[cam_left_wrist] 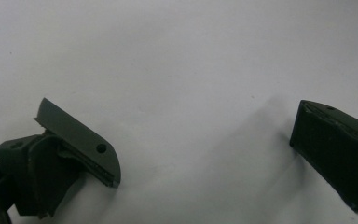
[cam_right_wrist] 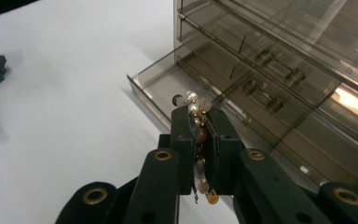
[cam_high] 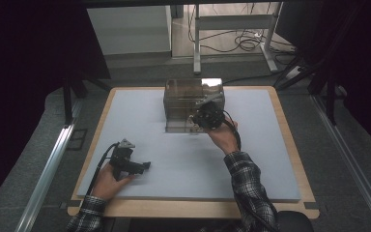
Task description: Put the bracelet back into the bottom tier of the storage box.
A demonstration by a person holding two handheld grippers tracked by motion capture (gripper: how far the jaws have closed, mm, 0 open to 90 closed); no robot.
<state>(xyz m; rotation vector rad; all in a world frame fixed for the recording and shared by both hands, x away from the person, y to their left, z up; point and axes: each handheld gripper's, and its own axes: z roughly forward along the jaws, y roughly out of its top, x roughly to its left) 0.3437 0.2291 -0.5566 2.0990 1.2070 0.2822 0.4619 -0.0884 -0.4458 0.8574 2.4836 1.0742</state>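
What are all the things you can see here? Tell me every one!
Drawer box: one, clear smoky grey, far middle of the table; its bottom drawer is pulled open.
Beads: one string, white and orange, pinched in the right gripper over the open drawer.
Table: one, pale grey top with a wooden rim.
Left gripper: black, jaws open, low over the table.
Right gripper: black, shut on the beads.
Sleeves: two, checked.

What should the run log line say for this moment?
right tool: shut on beaded bracelet, above open bottom drawer of clear drawer box | left tool: open, holding nothing, low over table
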